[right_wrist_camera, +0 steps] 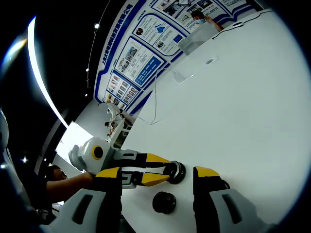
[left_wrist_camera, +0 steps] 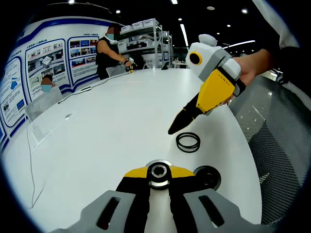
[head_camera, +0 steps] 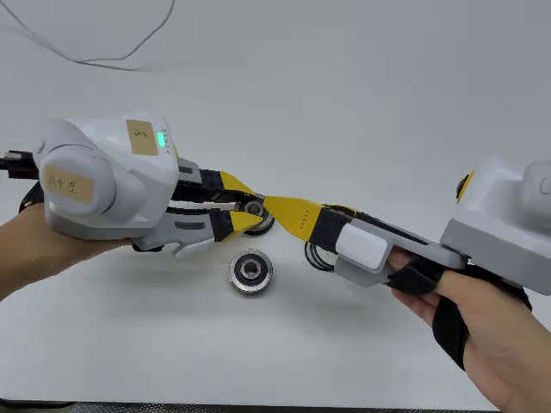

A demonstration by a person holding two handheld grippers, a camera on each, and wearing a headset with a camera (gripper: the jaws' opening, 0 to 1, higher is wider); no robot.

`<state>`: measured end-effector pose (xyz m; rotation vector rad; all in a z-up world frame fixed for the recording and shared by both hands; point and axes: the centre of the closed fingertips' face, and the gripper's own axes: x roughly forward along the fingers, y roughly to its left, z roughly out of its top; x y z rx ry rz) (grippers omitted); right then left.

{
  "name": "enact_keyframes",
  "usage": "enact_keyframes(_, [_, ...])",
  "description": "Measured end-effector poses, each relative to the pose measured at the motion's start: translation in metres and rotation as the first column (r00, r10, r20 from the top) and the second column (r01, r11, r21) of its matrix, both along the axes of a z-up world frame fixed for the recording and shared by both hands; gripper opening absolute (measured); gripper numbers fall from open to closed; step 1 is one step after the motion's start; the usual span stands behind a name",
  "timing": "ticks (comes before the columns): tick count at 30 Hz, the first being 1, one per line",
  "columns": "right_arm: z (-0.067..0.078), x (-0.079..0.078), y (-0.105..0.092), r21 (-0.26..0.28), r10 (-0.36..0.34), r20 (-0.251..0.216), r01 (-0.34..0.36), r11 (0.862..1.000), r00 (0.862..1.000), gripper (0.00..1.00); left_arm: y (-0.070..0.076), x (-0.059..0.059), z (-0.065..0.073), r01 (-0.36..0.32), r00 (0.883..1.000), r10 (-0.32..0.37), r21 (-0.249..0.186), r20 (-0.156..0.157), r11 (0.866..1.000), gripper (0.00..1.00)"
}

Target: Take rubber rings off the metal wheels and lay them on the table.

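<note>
A metal wheel (head_camera: 256,210) is clamped between the jaws of the left gripper (right_wrist_camera: 163,171), over the table (head_camera: 344,103). The right gripper (left_wrist_camera: 177,125) is held spread open, its tips close to that wheel. If the rubber is tugged sideways, the wheel could be twisted out of the clamp — or dropped onto the second wheel (head_camera: 250,271) below. The freed rubber rings (left_wrist_camera: 188,141) could be swept aside by the right jaws. Two tape labels (head_camera: 69,183) are handwritten — not legible; the wall posters (left_wrist_camera: 43,53) cannot be read.

Shiny metal wheel (left_wrist_camera: 159,173), matt black rubber rings (left_wrist_camera: 188,150), smooth white table (head_camera: 344,103).
</note>
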<state>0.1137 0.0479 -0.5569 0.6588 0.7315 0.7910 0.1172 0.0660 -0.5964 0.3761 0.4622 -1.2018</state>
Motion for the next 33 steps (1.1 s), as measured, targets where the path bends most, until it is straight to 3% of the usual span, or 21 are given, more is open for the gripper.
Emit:
enact_keyframes(12, [0.0,0.001,0.001,0.009,0.001,0.0,-0.001,1.0,1.0,0.6,0.0,-0.001,0.0,0.028,0.999,-0.028,0.026,0.018,0.999,0.14])
enact_keyframes(20, [-0.003,0.001,0.018,0.029,0.03,-0.02,-0.029,0.999,0.999,0.63,0.001,-0.001,-0.001,0.042,0.999,-0.043,0.038,0.029,0.998,0.14])
enact_keyframes(23, [-0.008,0.001,0.023,0.029,0.02,-0.085,-0.017,0.999,0.996,0.65,0.002,-0.001,-0.001,0.044,0.999,-0.045,0.034,0.025,0.998,0.13])
enact_keyframes(28, [-0.011,0.004,0.031,0.018,0.017,-0.099,-0.015,1.0,0.995,0.68,0.002,-0.001,-0.002,0.048,0.998,-0.049,0.039,0.027,0.998,0.13])
enact_keyframes(30, [-0.017,0.003,0.032,0.005,0.016,-0.139,-0.016,1.0,0.99,0.68,0.002,-0.001,-0.002,0.048,0.998,-0.049,0.039,0.027,0.998,0.13])
enact_keyframes(33, [-0.018,0.003,0.035,0.021,0.011,-0.157,-0.008,1.0,0.988,0.69,0.003,-0.001,-0.002,0.05,0.998,-0.051,0.037,0.028,0.998,0.13])
